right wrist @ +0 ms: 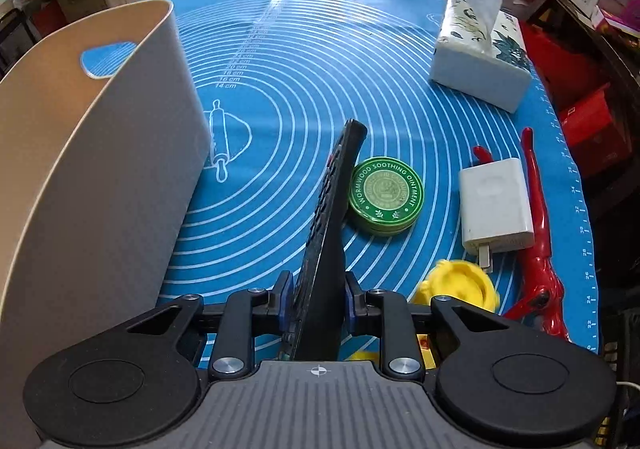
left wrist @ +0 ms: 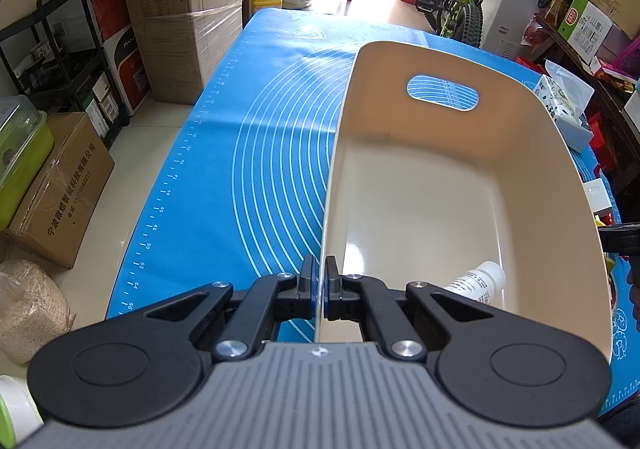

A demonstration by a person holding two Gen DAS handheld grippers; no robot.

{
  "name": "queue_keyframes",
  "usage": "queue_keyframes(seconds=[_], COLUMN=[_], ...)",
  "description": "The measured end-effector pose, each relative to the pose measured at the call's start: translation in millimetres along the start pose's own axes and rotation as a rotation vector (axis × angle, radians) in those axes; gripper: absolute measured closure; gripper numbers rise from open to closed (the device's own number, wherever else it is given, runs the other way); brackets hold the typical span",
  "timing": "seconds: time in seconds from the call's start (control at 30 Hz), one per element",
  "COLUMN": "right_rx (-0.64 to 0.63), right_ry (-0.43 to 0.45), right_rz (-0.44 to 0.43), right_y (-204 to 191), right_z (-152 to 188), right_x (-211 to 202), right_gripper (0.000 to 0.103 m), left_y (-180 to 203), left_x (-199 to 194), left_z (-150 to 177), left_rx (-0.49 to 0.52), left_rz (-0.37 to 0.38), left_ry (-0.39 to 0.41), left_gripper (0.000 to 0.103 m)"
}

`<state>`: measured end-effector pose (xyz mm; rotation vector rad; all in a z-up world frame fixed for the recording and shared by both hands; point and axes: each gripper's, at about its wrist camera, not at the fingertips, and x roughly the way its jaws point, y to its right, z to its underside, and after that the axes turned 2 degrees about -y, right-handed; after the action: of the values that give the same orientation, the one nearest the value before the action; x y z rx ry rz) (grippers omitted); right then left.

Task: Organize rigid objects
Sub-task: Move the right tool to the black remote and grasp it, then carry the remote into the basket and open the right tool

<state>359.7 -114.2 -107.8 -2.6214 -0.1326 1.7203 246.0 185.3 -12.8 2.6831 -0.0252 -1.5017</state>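
Observation:
My left gripper (left wrist: 320,277) is shut on the left rim of a beige plastic bin (left wrist: 420,185) standing on the blue mat. A small white bottle (left wrist: 478,283) lies inside the bin at its near end. My right gripper (right wrist: 316,289) is shut on a black remote control (right wrist: 332,209), held on edge above the mat, to the right of the bin (right wrist: 100,169). On the mat to the right lie a green ointment tin (right wrist: 385,199), a white charger (right wrist: 496,205), a yellow object (right wrist: 460,285) and a red tool (right wrist: 538,237).
A tissue box (right wrist: 476,61) stands at the mat's far right. The blue mat (left wrist: 256,153) covers the table. Cardboard boxes, a black rack and a bicycle stand around the table on the floor.

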Motion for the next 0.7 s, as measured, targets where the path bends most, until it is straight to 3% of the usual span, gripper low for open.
queue_keyframes(seconds=[0.37, 0.7], right_rx=[0.052, 0.080], right_ry=[0.117, 0.258], right_rz=[-0.010, -0.057], right_y=[1.2, -3.0], right_z=[14.1, 10.3], right_x=[-25.0, -89.3], right_gripper=[0.072, 0.072], left_y=[-0.5, -1.5], left_x=[0.0, -0.1], left_z=[-0.4, -1.0], left_rx=[-0.003, -0.005], left_rz=[0.002, 0.003], left_ry=[0.001, 0.002], left_gripper=[0.097, 0.097])
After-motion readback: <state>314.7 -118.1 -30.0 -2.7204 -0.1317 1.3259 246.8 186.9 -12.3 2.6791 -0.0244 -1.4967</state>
